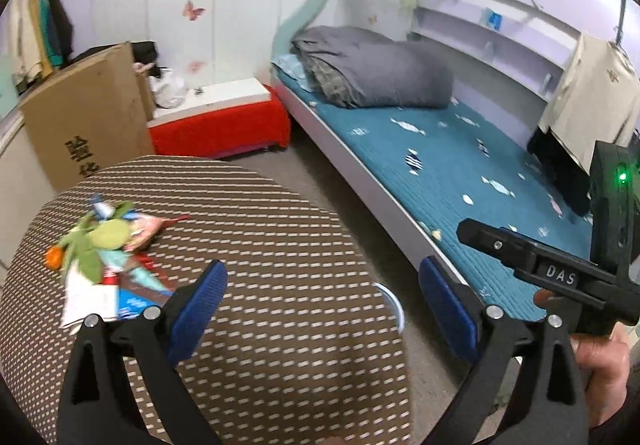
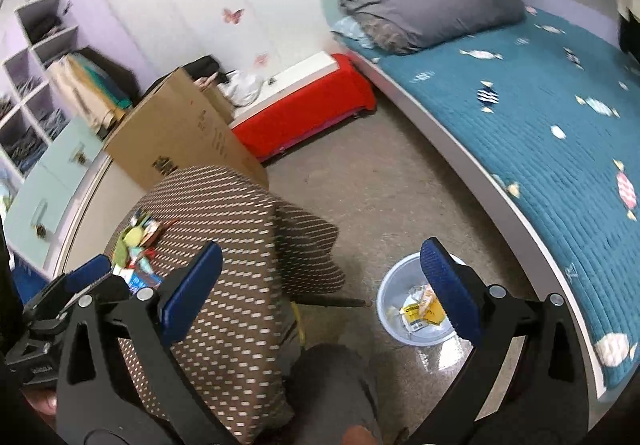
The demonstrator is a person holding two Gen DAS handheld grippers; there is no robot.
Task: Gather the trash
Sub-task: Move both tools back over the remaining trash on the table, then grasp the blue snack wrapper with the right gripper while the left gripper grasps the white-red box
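- The left claw [image 1: 322, 309] is seen spread wide with nothing between its blue pads [image 1: 202, 305]; it is held above the near edge of the desk [image 1: 280, 345], which is covered with a brown dashed cloth.
- The right claw [image 2: 320, 285] is likewise spread wide and empty. It is held over the gap between the desk [image 2: 224, 317] and the basin [image 2: 394, 285] on the floor.
- In the left wrist view, the right claw's body [image 1: 560, 273] is seen at 3 o'clock, held in a hand [image 1: 600, 357].
- The remaining trash [image 1: 108, 253] lies as a loose pile of wrappers, papers and green scraps on the desk, at 10 o'clock from the left claw and near it. In the right wrist view the same pile [image 2: 138, 253] lies at 9 o'clock, just beyond the left claw's pad [image 2: 88, 271].
- The basin stands on the floor [image 2: 380, 185] at 3 o'clock from the desk, between the desk and the bed [image 2: 540, 105]. Some wrappers, one of them yellow [image 2: 420, 315], already lie inside it.
- Judged progress: part of the task is done, since some trash is already in the basin; the pile on the desk is left to be collected.
- No trash is seen on the visible floor or on the bed cover.
- The step in hand is judged to be a reach toward the pile, most likely by the left claw, which is the nearer.
- The wrappers are thin and overlapped; several pieces may be lifted together, or some may slip free.
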